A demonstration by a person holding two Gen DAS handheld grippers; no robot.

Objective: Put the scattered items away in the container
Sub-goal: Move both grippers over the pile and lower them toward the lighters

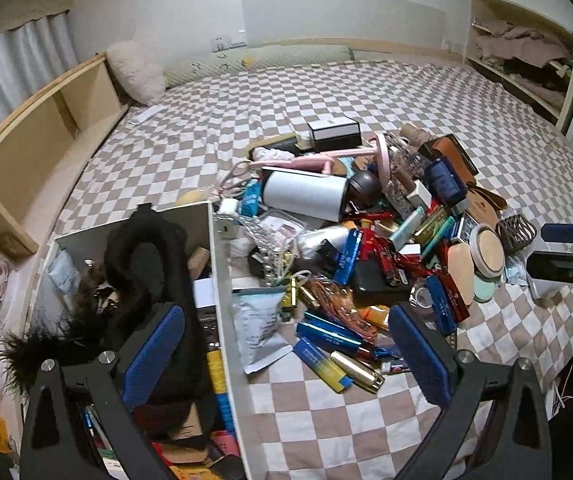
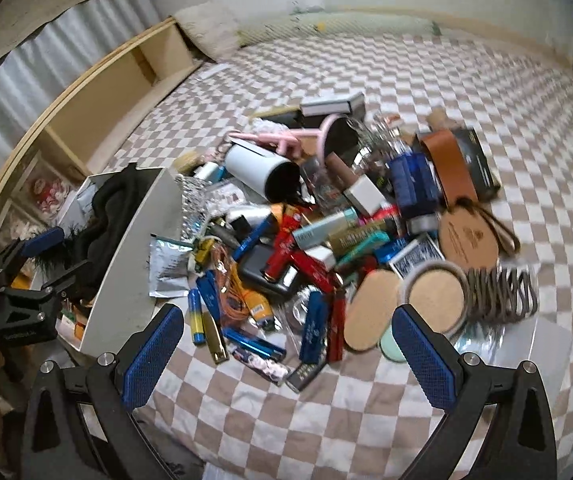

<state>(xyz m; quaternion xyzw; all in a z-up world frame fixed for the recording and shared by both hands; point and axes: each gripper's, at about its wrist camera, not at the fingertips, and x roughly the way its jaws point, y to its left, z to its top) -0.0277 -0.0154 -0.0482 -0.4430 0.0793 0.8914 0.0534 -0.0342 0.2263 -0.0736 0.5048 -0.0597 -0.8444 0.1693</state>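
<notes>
Here both grippers' jaws stand apart, empty; no label among the clutter (image 2: 306, 240) reads clearly.

Beige-white chk bedspread (image 1: 326, 92), white box (image 1: 222, 312)

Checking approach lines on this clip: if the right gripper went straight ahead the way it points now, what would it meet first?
Probably the near edge of the pile: the right gripper, open and empty, points at the blue tubes and clear wrapper on the bed. Depth is unclear.

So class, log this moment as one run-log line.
left gripper: open, empty, over box edge | right gripper: open, empty, above pile | white box: partly filled | pile: on checked bedcover
</notes>
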